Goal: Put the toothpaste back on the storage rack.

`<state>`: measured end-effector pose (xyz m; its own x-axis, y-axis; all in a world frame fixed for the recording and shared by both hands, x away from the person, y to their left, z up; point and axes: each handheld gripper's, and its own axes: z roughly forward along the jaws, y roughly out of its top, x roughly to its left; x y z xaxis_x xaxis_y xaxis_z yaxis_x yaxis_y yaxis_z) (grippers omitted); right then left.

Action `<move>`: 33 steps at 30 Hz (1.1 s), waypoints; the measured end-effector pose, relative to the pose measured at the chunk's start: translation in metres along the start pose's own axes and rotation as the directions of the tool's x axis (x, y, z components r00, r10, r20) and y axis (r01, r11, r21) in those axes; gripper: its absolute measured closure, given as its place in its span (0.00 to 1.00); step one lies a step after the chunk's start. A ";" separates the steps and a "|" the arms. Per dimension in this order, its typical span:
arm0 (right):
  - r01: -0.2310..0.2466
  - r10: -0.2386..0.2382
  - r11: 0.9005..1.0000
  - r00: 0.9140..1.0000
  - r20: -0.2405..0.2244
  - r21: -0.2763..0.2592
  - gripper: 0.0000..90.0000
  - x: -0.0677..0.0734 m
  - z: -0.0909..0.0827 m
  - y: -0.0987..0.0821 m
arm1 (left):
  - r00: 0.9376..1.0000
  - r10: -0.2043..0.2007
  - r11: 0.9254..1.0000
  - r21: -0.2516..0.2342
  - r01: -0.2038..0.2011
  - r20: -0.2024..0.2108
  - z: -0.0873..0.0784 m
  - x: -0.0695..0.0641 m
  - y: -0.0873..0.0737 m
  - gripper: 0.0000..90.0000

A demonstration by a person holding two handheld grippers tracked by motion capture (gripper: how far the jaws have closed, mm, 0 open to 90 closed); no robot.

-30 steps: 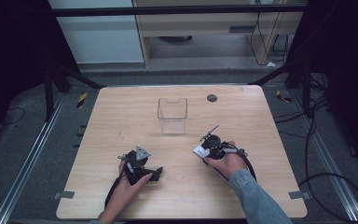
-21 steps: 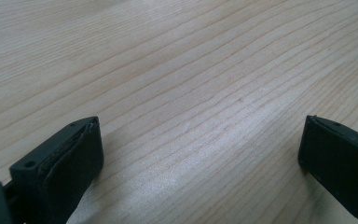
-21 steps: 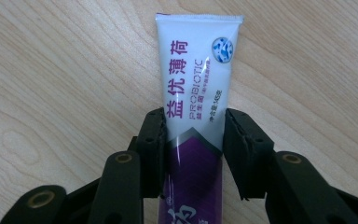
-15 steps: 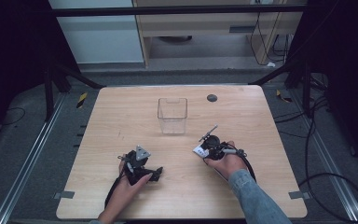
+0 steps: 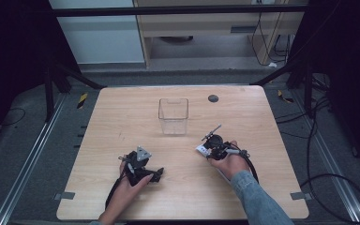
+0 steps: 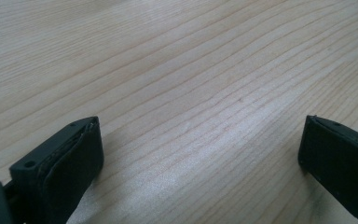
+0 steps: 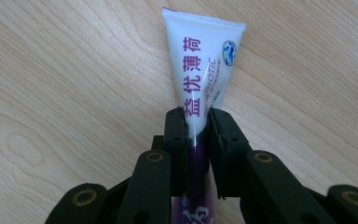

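Right gripper (image 7: 196, 122): jaws have just been closing, now clamped on white-and-purple plastic squeeze tube (image 7: 205, 65) lying on light wooden table (image 5: 122, 117). Left gripper (image 6: 200, 154): jaws wide apart, resting low over bare wood.

A lab recording rig: pale wooden counter (image 5: 122, 117) at frame centre, black metal frame (image 5: 178, 9) along the top, loose cables (image 5: 328, 183) at lower right.

We see a light wooden table (image 5: 122, 117) bearing a clear plastic container (image 5: 173, 116), with 1 small dark disc (image 5: 213, 98) just right of that container.
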<state>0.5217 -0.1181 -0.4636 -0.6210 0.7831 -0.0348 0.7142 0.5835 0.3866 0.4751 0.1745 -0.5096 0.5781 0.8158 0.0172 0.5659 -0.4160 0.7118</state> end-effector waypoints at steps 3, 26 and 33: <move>-0.003 0.003 1.000 1.000 -0.001 -0.006 0.87 -0.001 -0.001 0.000 | 1.000 0.000 1.000 0.000 0.000 0.000 0.000 0.000 0.000 0.00; -0.001 0.000 1.000 1.000 -0.018 -0.021 0.89 -0.004 -0.013 0.002 | 1.000 0.000 1.000 0.000 0.000 0.000 0.000 0.000 0.000 0.00; -0.025 0.024 0.999 0.999 -0.028 -0.046 0.89 -0.006 -0.023 0.002 | 1.000 0.000 1.000 0.000 0.000 0.000 0.000 0.000 0.000 0.00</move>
<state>0.5193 -0.1267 -0.4414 -0.6125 0.7905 -0.0001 0.7140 0.5533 0.4290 0.4751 0.1745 -0.5095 0.5779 0.8159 0.0173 0.5661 -0.4160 0.7117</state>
